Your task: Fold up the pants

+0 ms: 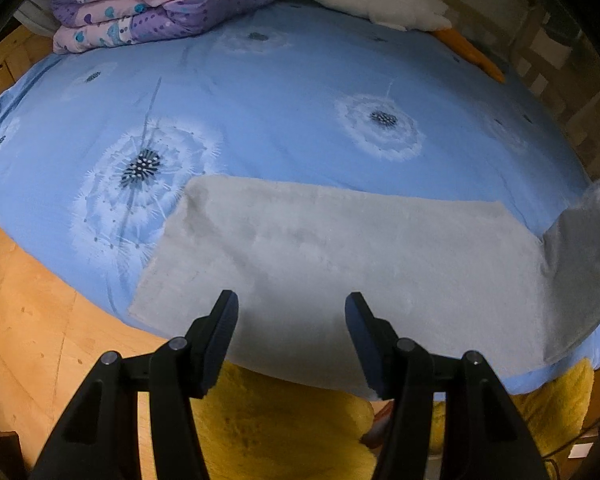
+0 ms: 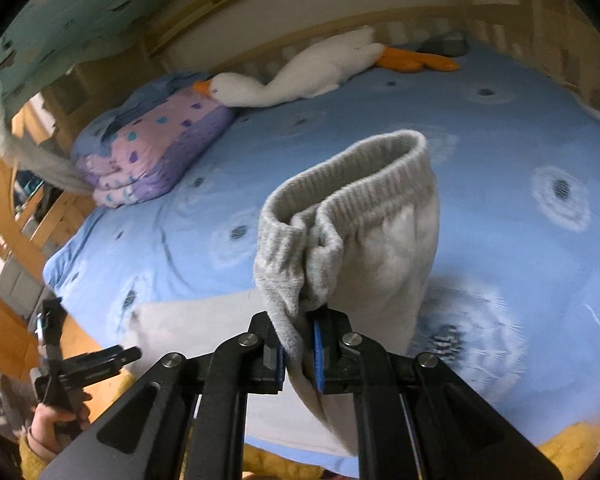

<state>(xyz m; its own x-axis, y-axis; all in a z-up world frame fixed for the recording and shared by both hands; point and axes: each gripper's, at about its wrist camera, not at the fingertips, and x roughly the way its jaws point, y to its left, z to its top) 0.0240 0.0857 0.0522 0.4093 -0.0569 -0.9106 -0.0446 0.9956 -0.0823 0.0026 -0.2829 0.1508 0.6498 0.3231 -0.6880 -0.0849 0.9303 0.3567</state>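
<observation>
Grey fleece pants [image 1: 340, 248] lie flat along the near edge of a blue bed, their right end lifted at the frame edge [image 1: 584, 240]. My left gripper [image 1: 292, 304] is open and empty, just above the pants' near edge. My right gripper [image 2: 296, 320] is shut on the pants' ribbed waistband [image 2: 340, 200] and holds it up above the bed, the waist opening standing upright. The flat leg part [image 2: 204, 320] shows below it. The left gripper [image 2: 100, 360] also shows at the lower left of the right wrist view, held in a hand.
The blue dandelion-print bedsheet [image 1: 280, 112] covers the bed. A folded purple quilt [image 1: 160, 4] and a white goose plush [image 1: 372, 0] lie at the far side. A wooden bed frame [image 1: 28, 300] runs along the left. Yellow fuzzy fabric [image 1: 284, 420] is below the near edge.
</observation>
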